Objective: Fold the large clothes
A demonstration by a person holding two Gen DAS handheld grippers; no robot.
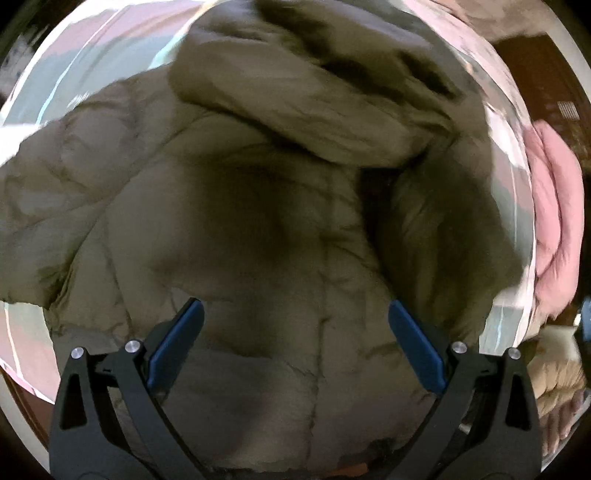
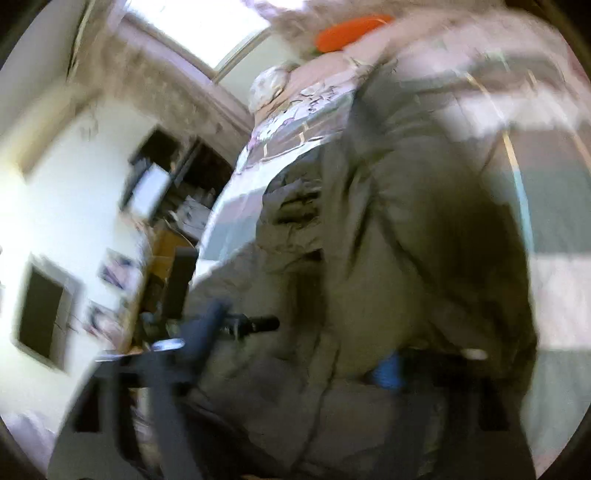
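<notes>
Blue pads [image 1: 177,347] of the left gripper [image 1: 295,343] are seen nearest the lens, standing wide apart with nothing held between them, just above the olive-green puffer jacket [image 1: 240,229]. Its quilted body is spread over a bedspread [image 1: 92,48] with pink, grey and white stripes, and the surface of the jacket is puffy, with stitched seams and many soft wrinkles. Beyond the gripper, the hood [image 1: 306,99] is folded back onto the jacket, with a darker lining at its far edge. One sleeve [image 1: 436,229] is bunched at the right side of the jacket. Right of the jacket, at the bed's edge, a pink garment [image 1: 554,221] is lying.

From the right wrist the view is strongly blurred and tilted. The right gripper [image 2: 295,350] is seen above the same jacket [image 2: 388,240], its jaws spread open and nothing gripped. An orange object [image 2: 351,29] is seen far beyond the jacket.
</notes>
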